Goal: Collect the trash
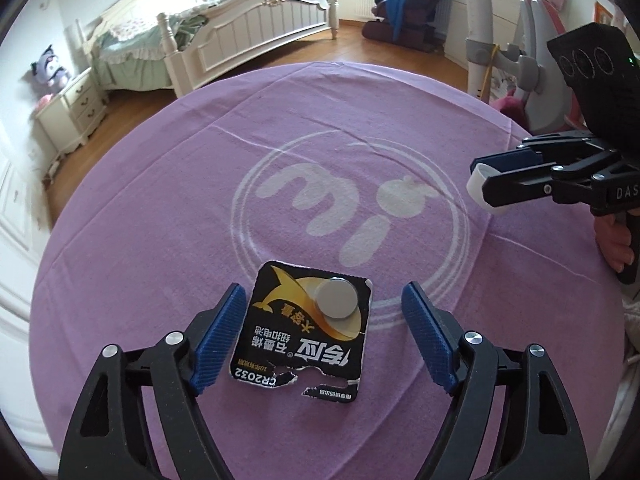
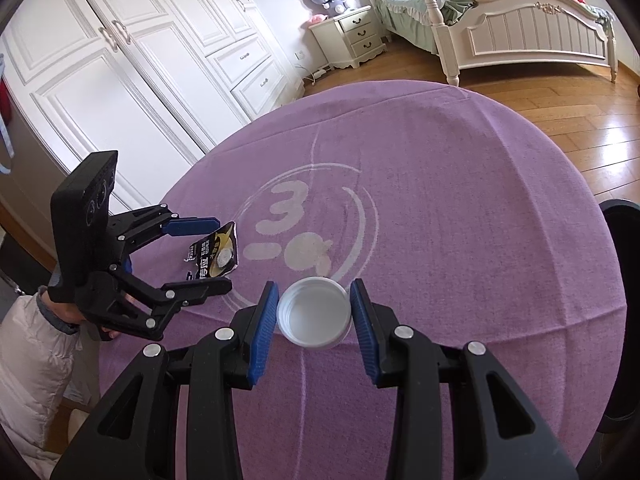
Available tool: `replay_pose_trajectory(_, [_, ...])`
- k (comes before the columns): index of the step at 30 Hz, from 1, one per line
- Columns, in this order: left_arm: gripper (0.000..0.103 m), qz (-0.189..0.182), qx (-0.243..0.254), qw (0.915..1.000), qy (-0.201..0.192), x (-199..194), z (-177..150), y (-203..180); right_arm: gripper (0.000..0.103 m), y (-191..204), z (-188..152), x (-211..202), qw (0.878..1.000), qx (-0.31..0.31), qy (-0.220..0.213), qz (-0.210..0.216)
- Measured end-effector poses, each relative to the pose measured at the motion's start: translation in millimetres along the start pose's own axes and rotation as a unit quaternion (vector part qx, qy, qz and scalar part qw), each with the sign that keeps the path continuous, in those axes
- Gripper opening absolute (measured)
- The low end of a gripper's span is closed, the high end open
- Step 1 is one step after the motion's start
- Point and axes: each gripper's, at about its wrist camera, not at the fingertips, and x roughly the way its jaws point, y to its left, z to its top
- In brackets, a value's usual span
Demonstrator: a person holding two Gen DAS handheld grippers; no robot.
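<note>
A torn black and gold button-battery card (image 1: 308, 328), with a silver coin cell on it, lies on the purple cloth between the fingers of my left gripper (image 1: 322, 292). That gripper is open and its blue pads stand clear of the card on both sides. The right wrist view shows the same card (image 2: 218, 256) between the spread fingers of the left gripper (image 2: 224, 255). My right gripper (image 2: 315, 288) is shut on a white bottle cap (image 2: 314, 316), which faces open side up just above the cloth. In the left wrist view the right gripper (image 1: 480, 182) holds the cap (image 1: 474, 186) at the right.
The round table wears a purple cloth (image 1: 160, 220) with a white printed logo. A dark rounded object (image 2: 624, 312) sits at the table's right edge. A hand and a white sleeve (image 2: 28, 356) hold the left gripper. Beyond lie wooden floor, a bed (image 1: 240, 36) and a wardrobe (image 2: 140, 40).
</note>
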Motion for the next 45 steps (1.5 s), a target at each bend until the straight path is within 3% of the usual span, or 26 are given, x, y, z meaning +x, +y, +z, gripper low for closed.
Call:
replay_pose_trajectory(3, [0.077, -0.002, 0.006, 1.0000, -0.003, 0, -1, 0, 0.037, -1, 1, 0, 1.000, 0.004, 0.000, 0.001])
replay_pose_trajectory(4, [0.073, -0.001, 0.005, 1.0000, -0.006, -1, -1, 1, 0.037, -1, 1, 0, 1.000, 0.004, 0.000, 0.000])
replay_pose_trajectory(5, [0.061, 0.000, 0.001, 1.0000, -0.009, -2, 0, 2, 0.037, 0, 1, 0, 1.000, 0.004, -0.001, 0.001])
replay_pose_trajectory(9, [0.060, 0.004, -0.008, 0.9999, -0.011, -3, 0, 2, 0.037, 1, -1, -1, 1.000, 0.003, -0.004, 0.002])
replay_pose_trajectory(10, [0.055, 0.005, -0.012, 0.9998, -0.015, -3, 0, 2, 0.037, 1, -1, -2, 1.000, 0.004, -0.005, 0.003])
replay_pose_trajectory(15, [0.055, 0.002, -0.015, 0.9996, -0.025, -6, 3, -11, 0.037, -5, 0, -9, 1.000, 0.017, -0.016, 0.007])
replay_pose_trajectory(19, [0.055, -0.010, -0.022, 0.9980, -0.058, -19, 15, -24, 0.037, -13, 1, -20, 0.999, 0.027, -0.034, 0.007])
replay_pose_trajectory(26, [0.055, -0.007, -0.003, 0.9938, -0.111, -36, 61, -76, 0.037, -54, 9, -73, 0.991, 0.071, -0.112, -0.007])
replay_pose_trajectory(32, [0.056, -0.035, 0.007, 0.9876, -0.153, -26, 112, -129, 0.037, -111, 1, -126, 0.976, 0.128, -0.173, -0.045])
replay_pose_trajectory(38, [0.056, -0.058, 0.017, 0.9857, -0.157, 9, 161, -180, 0.037, -167, -23, -155, 0.960, 0.187, -0.194, -0.073])
replay_pose_trajectory(45, [0.056, -0.098, 0.034, 0.9854, -0.135, 58, 205, -240, 0.037, -213, -46, -164, 0.948, 0.234, -0.197, -0.092])
